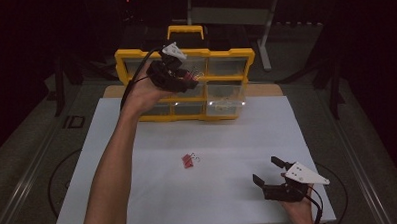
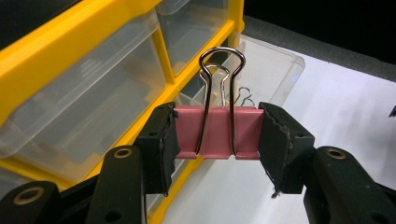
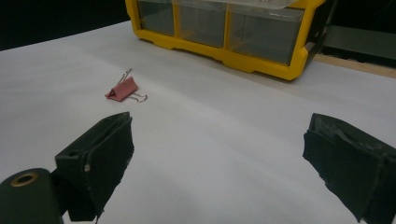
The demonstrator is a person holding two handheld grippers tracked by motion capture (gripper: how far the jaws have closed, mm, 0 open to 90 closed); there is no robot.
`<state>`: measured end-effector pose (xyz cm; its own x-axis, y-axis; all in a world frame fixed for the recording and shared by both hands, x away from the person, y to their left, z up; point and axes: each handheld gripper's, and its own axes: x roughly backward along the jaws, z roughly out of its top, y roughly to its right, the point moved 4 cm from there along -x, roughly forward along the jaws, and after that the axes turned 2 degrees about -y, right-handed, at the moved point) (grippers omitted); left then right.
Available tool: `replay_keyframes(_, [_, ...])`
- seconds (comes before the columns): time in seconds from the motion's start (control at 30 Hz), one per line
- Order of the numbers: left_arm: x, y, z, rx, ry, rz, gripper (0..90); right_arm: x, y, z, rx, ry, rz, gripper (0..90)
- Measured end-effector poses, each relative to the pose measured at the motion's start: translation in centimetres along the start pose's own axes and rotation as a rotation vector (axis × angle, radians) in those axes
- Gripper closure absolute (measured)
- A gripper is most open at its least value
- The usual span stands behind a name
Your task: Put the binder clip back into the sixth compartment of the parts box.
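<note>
My left gripper (image 2: 217, 140) is shut on a pink binder clip (image 2: 216, 132), its pads pressing the clip's two ends, wire handles pointing up. In the high view this gripper (image 1: 185, 80) is raised in front of the yellow drawer cabinet (image 1: 234, 54), beside a clear drawer (image 1: 226, 98) that is pulled out. A second pink binder clip (image 1: 188, 160) lies on the white table sheet, also in the right gripper view as the clip (image 3: 122, 89). My right gripper (image 1: 266, 170) rests low at the near right, jaws wide apart and nothing between them; from its own camera the gripper (image 3: 217, 158) faces the lying clip.
The yellow cabinet (image 3: 261, 60) with several clear drawers stands at the far middle of the white sheet (image 1: 154, 198). A metal stand (image 1: 264, 34) rises behind it. Dark floor surrounds the table.
</note>
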<state>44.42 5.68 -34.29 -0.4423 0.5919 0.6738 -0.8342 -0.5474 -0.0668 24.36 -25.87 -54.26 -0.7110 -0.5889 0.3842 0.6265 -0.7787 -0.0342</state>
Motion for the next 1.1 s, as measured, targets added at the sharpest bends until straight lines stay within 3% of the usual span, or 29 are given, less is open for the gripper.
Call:
replay_keyframes(0.6, [-1.3, 0.8, 2.5, -0.035, -0.007, -0.015, 50.1, 0.1, 0.1, 0.0, -0.007, 0.003, -0.003, 7.8])
replay_keyframes(1.1, [-2.4, 1.5, 3.6, -0.052, -0.010, -0.028, 50.1, 0.1, 0.1, 0.0, -0.006, 0.004, -0.001, 7.8])
